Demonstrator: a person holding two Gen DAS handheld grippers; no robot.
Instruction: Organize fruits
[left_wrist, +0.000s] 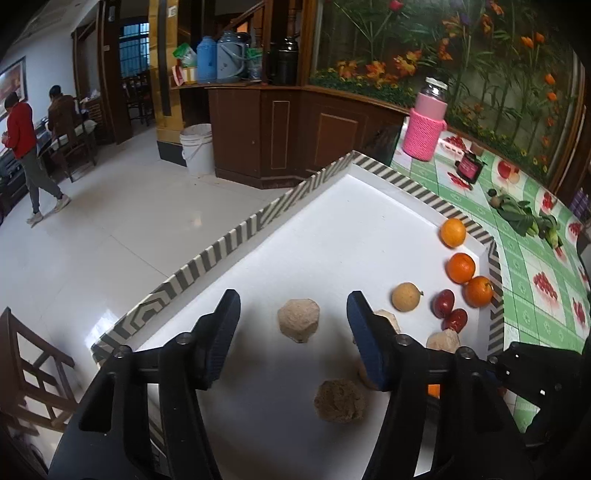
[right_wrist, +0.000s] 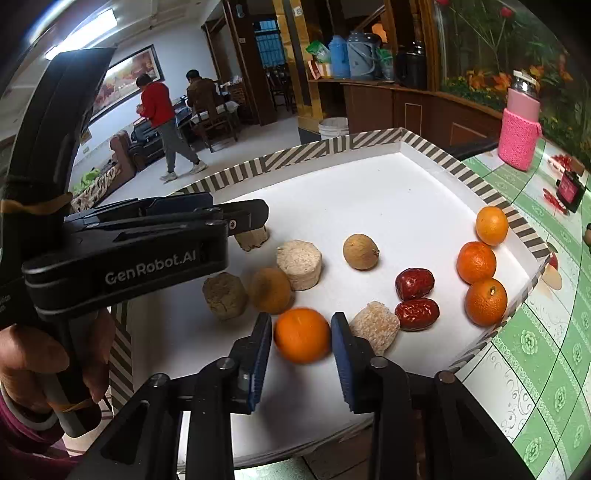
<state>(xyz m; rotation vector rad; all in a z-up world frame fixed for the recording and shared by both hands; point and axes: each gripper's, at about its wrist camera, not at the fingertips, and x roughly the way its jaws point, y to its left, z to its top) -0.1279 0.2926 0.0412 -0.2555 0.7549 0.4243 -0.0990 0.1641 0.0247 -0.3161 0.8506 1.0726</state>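
White tray (right_wrist: 369, 177): three oranges (right_wrist: 476, 262) lined along its right rim, a fourth (right_wrist: 302, 335) between the right gripper (right_wrist: 301, 363)'s spread jaws, untouched. Left gripper (left_wrist: 291, 339) is spread, empty; dates and cakes still scattered.

orange (right_wrist: 301, 335): motion-blurred | tan chunk (right_wrist: 252, 237): half hidden by left claw (right_wrist: 266, 216)

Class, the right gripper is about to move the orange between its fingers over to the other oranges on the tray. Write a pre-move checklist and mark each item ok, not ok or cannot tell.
1. Round orange sits centred between the right gripper fingers: ok.
2. Blue pads firmly pressing that orange: cannot tell; small gaps show.
3. Left gripper open, holding nothing: ok.
4. Three oranges already grouped at the striped tray rim: ok.
5. Path clear: not ok; two red dates and a pale rough cake lie between.
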